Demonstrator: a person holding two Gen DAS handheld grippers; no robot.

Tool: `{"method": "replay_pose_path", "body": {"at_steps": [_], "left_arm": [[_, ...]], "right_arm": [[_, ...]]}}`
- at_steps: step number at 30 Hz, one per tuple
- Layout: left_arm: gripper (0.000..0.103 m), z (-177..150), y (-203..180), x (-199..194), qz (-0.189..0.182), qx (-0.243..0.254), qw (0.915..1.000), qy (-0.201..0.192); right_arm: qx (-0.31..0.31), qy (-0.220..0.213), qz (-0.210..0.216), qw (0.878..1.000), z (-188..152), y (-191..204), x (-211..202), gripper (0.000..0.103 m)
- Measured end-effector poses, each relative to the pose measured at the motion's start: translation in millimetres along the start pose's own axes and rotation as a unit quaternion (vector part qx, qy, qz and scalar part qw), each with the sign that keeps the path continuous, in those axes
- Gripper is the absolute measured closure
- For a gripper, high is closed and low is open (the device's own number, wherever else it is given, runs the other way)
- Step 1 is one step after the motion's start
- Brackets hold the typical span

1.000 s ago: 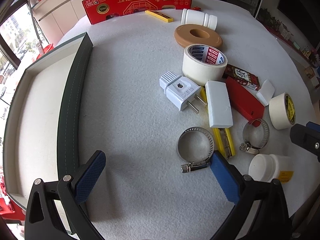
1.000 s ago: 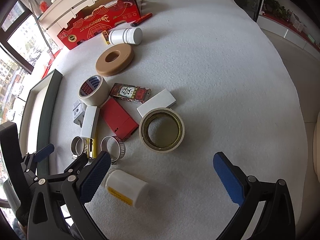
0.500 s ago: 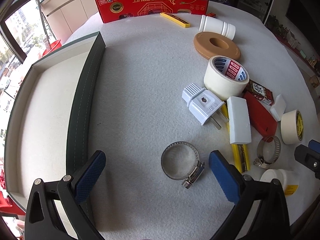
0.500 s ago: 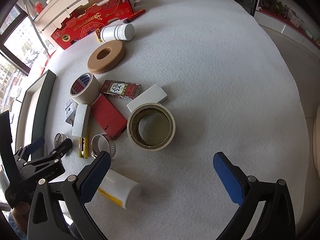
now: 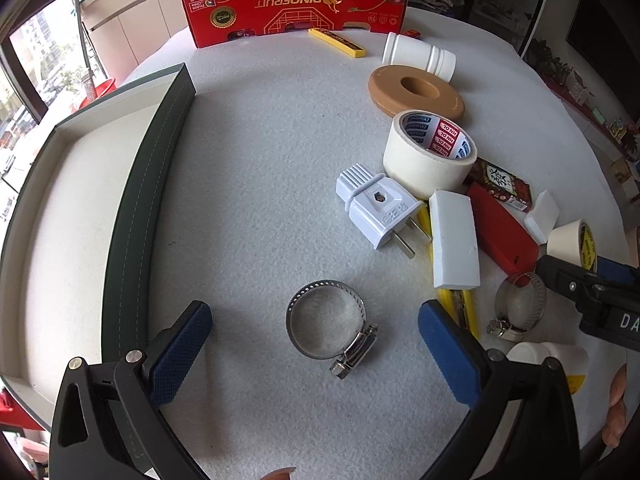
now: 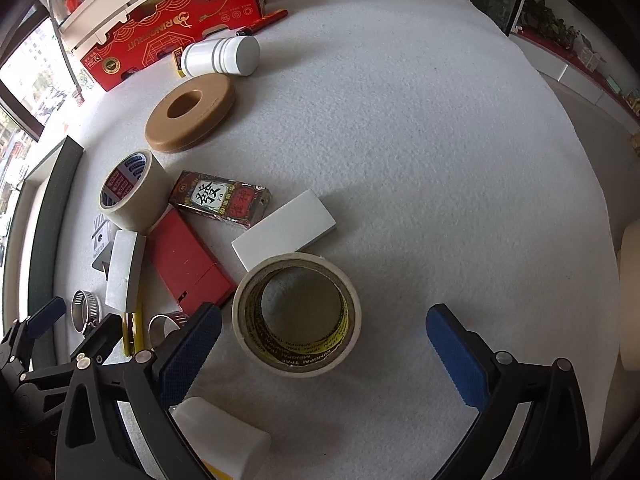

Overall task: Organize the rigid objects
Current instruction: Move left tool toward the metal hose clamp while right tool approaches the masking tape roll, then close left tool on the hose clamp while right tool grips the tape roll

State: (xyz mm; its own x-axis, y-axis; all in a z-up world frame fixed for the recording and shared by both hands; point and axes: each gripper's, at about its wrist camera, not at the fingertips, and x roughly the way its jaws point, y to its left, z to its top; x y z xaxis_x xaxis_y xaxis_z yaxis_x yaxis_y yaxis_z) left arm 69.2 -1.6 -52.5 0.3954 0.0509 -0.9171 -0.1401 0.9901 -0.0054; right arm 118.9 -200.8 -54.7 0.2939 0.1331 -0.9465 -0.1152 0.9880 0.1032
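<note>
My left gripper (image 5: 314, 346) is open, its blue pads on either side of a steel hose clamp (image 5: 328, 322) lying on the white felt table. A white plug (image 5: 378, 208), a masking tape roll (image 5: 430, 152) and a white block (image 5: 454, 244) lie just beyond. A green-walled tray (image 5: 132, 216) lies to the left. My right gripper (image 6: 320, 354) is open around the near side of a yellow-printed tape roll (image 6: 298, 312). A white bottle (image 6: 218, 438) lies under its left finger.
A red slim box (image 6: 186, 266), a printed card pack (image 6: 220, 198), a white slab (image 6: 284, 234), a tan ring (image 6: 190, 106), a ribbed white bottle (image 6: 220, 56) and a red carton (image 5: 296, 8) are further out. A second hose clamp (image 5: 518, 306) lies by yellow cutters (image 5: 460, 304).
My left gripper has shifted so the hose clamp now sits centred between its pads. My right gripper has moved forward around the yellow-printed tape roll.
</note>
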Motion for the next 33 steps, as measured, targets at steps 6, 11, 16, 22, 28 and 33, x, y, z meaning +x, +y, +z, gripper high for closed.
{"method": "replay_pose_path", "body": {"at_steps": [6,11,16,22,28,33], "left_arm": [[0.0,-5,0,-3,0.001,-0.002,1.0,-0.007],[0.0,-11,-1,-7,0.007,-0.012,0.9994,-0.03],[0.001,-9,-6,-7,0.004,-0.006,0.9996,-0.029],[0.024,-10,-15,-15,-0.015,0.023,0.9991,-0.034],[0.066,-10,-20,-22,-0.033,0.04,0.9981,-0.033],[0.066,-13,-8,-27,-0.055,0.014,0.9981,-0.023]], "right_arm": [[-0.035,0.001,-0.025,0.999,0,8,6,0.0],[-0.043,-0.026,-0.024,0.998,-10,8,3,0.0],[-0.046,-0.023,-0.023,0.998,-14,7,3,0.0],[-0.052,-0.035,-0.024,0.998,-15,3,-4,0.009],[-0.057,-0.042,-0.014,0.997,-16,2,-13,0.052],[-0.036,-0.045,0.019,0.998,-20,-2,-18,0.053]]}}
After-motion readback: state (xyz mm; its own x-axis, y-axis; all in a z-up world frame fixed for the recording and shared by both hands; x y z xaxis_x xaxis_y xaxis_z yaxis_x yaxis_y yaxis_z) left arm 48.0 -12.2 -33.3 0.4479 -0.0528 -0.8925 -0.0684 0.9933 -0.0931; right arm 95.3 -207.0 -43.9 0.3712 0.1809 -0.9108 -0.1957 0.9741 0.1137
